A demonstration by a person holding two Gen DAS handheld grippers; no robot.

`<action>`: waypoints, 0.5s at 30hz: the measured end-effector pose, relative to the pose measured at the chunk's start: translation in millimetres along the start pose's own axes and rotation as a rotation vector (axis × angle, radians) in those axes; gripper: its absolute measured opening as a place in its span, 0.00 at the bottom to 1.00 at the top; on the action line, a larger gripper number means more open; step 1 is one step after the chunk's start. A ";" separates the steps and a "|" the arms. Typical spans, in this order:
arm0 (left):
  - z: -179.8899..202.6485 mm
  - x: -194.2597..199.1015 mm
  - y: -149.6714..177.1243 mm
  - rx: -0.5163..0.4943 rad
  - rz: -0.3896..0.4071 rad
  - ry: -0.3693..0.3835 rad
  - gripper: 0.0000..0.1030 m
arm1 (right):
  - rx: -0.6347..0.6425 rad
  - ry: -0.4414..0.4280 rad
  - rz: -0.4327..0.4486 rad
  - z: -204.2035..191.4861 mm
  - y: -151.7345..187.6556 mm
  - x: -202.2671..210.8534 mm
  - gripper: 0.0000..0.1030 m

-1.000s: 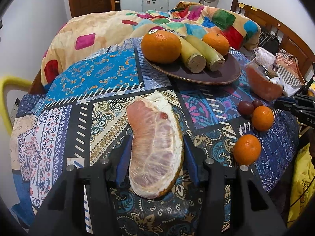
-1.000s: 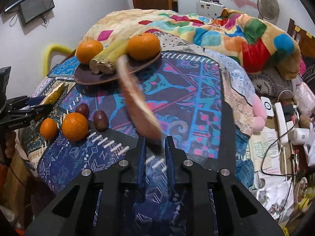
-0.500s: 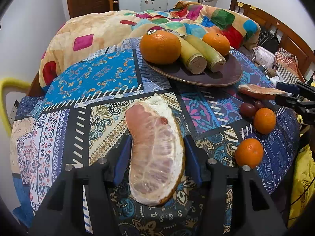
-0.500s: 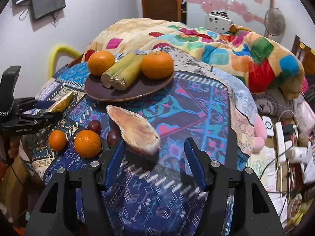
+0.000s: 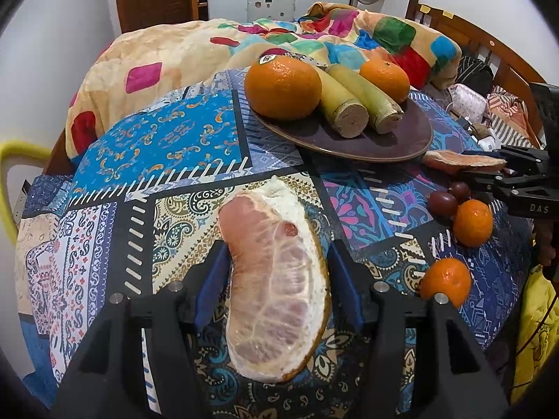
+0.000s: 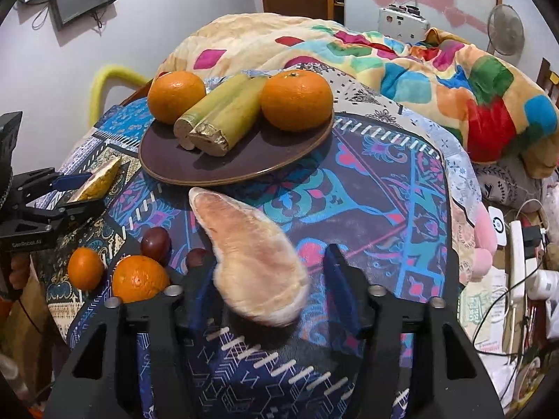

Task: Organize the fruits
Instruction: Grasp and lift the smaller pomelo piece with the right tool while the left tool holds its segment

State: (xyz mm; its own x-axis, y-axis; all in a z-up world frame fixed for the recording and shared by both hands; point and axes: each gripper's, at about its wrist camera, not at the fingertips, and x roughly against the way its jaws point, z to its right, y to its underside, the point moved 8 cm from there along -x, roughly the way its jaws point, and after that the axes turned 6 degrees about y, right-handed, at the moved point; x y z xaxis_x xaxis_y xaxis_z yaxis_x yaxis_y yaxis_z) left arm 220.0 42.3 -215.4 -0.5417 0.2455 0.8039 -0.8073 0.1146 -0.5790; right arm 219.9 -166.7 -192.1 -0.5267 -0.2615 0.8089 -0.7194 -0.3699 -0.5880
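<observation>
left tongs (image 5: 276, 276) opening around a pomelo wedge (image 5: 276, 286) at lower centre, pads clear; right tongs (image 6: 272, 279) closing on a second wedge (image 6: 251, 255) — not gripping.

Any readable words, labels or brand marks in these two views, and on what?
"DAS": on the right tongs body, cut off at the frame edge.
"GenRobot.AI": on the left tongs body, small but legible.
Sticker on the big orange: too small to read.
Papers beside the bed: blurred.

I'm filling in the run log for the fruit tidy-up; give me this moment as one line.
left gripper: opening, pomelo wedge between jaws, on tablecloth | right gripper: closing around pomelo slice, right pad clear | plate: oranges, cane pieces
</observation>
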 end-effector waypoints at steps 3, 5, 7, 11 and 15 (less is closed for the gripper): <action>-1.0 -0.8 -1.7 0.008 0.005 0.000 0.56 | 0.009 0.008 0.008 -2.3 -1.1 -0.7 0.41; -1.3 0.0 -2.2 0.008 0.010 -0.006 0.51 | 0.017 0.016 0.018 -3.4 -0.7 0.6 0.38; -0.7 0.6 -2.7 0.010 0.010 -0.009 0.49 | 0.019 0.015 0.029 -3.9 0.0 2.9 0.36; 1.4 3.1 -1.9 0.009 0.016 -0.014 0.48 | 0.021 0.015 0.047 -4.7 3.5 9.3 0.32; 3.5 7.7 -1.1 0.018 0.024 -0.004 0.47 | 0.010 0.023 0.080 -0.6 1.9 19.9 0.27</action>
State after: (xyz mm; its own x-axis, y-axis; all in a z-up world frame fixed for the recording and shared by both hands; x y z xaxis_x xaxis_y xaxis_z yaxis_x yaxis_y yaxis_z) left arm 215.9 40.7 -208.0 -0.5615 0.2440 0.7907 -0.7985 0.0911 -0.5951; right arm 207.7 -172.1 -177.1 -0.5930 -0.2698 0.7587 -0.6700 -0.3573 -0.6507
